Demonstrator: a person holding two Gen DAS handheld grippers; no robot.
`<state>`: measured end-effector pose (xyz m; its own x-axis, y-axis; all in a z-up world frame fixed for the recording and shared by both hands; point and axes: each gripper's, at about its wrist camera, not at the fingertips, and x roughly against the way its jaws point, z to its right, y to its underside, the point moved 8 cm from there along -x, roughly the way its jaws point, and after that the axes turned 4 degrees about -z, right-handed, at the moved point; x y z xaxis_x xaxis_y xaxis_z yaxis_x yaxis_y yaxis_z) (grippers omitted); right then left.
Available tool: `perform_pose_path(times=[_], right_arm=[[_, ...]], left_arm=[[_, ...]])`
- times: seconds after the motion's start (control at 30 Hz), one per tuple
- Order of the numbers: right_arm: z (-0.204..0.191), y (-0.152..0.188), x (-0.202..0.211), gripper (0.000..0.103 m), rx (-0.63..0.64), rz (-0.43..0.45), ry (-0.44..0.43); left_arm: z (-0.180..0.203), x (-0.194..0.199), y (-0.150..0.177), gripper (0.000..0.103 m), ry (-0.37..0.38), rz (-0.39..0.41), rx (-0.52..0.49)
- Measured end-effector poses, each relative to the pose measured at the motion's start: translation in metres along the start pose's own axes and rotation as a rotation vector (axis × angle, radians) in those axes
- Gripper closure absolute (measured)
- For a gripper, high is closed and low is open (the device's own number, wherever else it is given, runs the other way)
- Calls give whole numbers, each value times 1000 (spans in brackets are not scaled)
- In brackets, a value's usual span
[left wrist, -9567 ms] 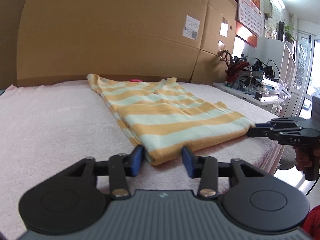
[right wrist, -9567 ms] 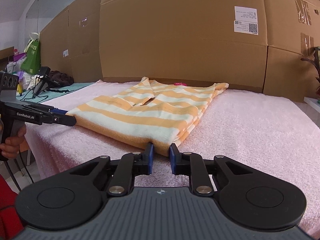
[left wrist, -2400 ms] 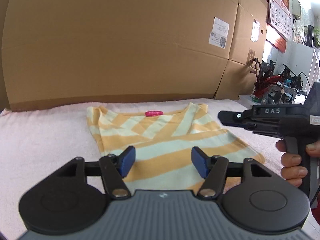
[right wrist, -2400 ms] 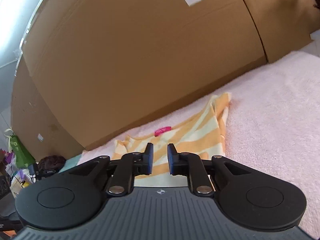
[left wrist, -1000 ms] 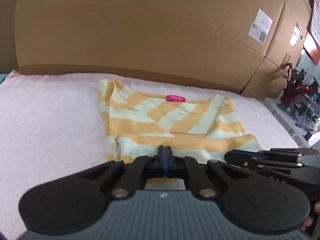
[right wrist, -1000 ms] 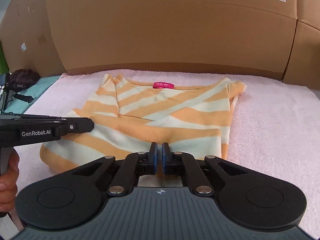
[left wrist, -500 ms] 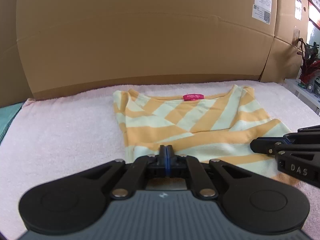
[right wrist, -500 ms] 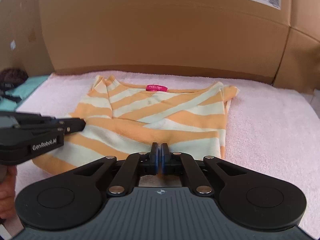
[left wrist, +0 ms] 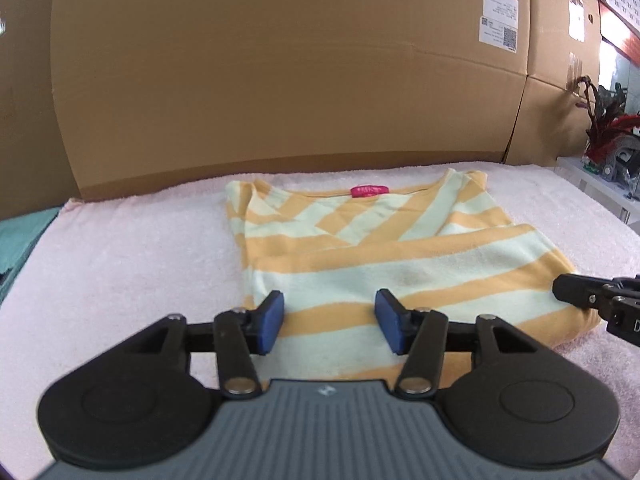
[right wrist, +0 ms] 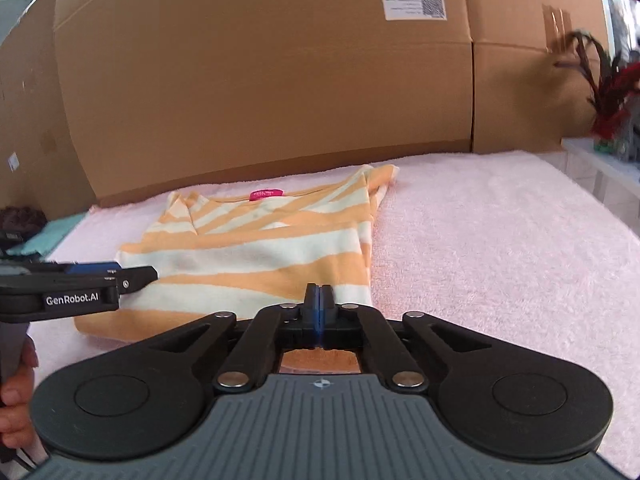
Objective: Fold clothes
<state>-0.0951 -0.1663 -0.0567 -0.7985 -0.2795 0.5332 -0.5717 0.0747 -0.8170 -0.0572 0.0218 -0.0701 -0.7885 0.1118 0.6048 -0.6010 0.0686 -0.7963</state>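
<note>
An orange-and-cream striped top [left wrist: 384,264] lies folded on a pink towel-covered table [left wrist: 120,264], its neckline and small pink label [left wrist: 369,191] turned toward the far edge, where a wall of brown cardboard boxes [left wrist: 280,80] stands along the back. The garment sits roughly midway across the table, nearer the far edge than the near one, with its lower part doubled up over the chest so that a straight fold line runs across the striped front. The left gripper [left wrist: 329,322] hovers at the near hem of the top with its blue-padded fingers spread wide apart, nothing between them; cloth shows in the gap behind the pads (whether the tips touch the fabric cannot be told from here). The right gripper [right wrist: 318,306] is at the near right corner of the folded garment with its two blue pads pressed fully together; a patch of orange cloth shows just under its linkage, but the pictures do not make clear whether any fabric is pinched between the pads. In the right wrist view the left gripper [right wrist: 136,274] reaches in from the left side, level with the garment's left margin, with the holder's hand [right wrist: 16,404] at the lower left. A teal cloth [right wrist: 52,236] lies past the table's left edge, and a red-leaved plant [left wrist: 604,120] stands beyond the right edge.
</note>
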Motion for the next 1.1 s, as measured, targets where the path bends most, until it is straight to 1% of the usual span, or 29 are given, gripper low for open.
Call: perform_pose_path(times=[0.07, 0.17, 0.23, 0.3, 0.33, 0.4, 0.43, 0.5, 0.53, 0.6, 0.63, 0.67, 0.73, 0.77, 0.8, 0.83, 0.87, 0.93, 0.97, 1.0, 1.03, 1.1], right_arm=[[1, -3, -5, 103, 0, -3, -7], [-6, -2, -7, 103, 32, 26, 30], [-11, -3, -6, 103, 76, 32, 58], [-11, -4, -7, 103, 81, 35, 66], [-8, -4, -5, 103, 75, 36, 63], [-6, -5, -6, 103, 56, 36, 48], [-5, -5, -6, 103, 49, 37, 43], [-3, -6, -6, 103, 35, 39, 34], [-3, -6, -4, 103, 35, 39, 28], [-4, -7, -2, 103, 36, 39, 18], [-5, -10, 3, 103, 33, 46, 7], [-6, -17, 10, 103, 30, 79, -4], [-13, -32, 12, 97, 63, 109, -5], [-16, -39, 13, 98, 79, 124, -6], [-21, -44, 7, 98, 89, 114, -19], [-27, -45, -3, 98, 101, 100, -33], [-33, -47, -13, 98, 113, 86, -46], [-34, -45, -33, 98, 139, 48, -44], [-29, -44, -40, 98, 136, 34, -18], [-24, -42, -46, 103, 133, 20, 8], [-18, -41, -53, 103, 130, 7, 33], [1, -41, -55, 103, 89, -15, 63]], left_arm=[[-1, -4, 0, 42, 9, -1, 3], [3, -6, 3, 37, -16, 26, -17], [1, -8, 3, 34, -11, 25, 0], [-7, -12, 4, 23, -4, 3, 47], [-14, -16, 5, 12, 9, -19, 90], [-26, -23, 7, 10, 70, -52, 177], [-27, -22, 7, 11, 87, -45, 185], [-24, -17, 8, 18, 96, -18, 168], [-21, -13, 7, 24, 95, 6, 148], [-20, -2, 5, 26, 66, 51, 130], [-21, 6, 2, 36, 57, 73, 125], [-22, 14, -1, 47, 48, 98, 119], [-25, 26, -12, 50, 25, 143, 101], [-26, 31, -19, 55, 12, 165, 91], [-24, 29, -22, 59, 12, 163, 84], [-19, 22, -23, 69, 22, 144, 79], [-14, 15, -25, 74, 31, 126, 74], [-4, 1, -27, 75, 50, 89, 64], [-2, -8, -25, 76, 45, 63, 60], [-1, -17, -20, 75, 25, 35, 57], [-2, -21, -17, 72, 8, 27, 41], [-3, -22, -14, 68, -20, 34, -10]])
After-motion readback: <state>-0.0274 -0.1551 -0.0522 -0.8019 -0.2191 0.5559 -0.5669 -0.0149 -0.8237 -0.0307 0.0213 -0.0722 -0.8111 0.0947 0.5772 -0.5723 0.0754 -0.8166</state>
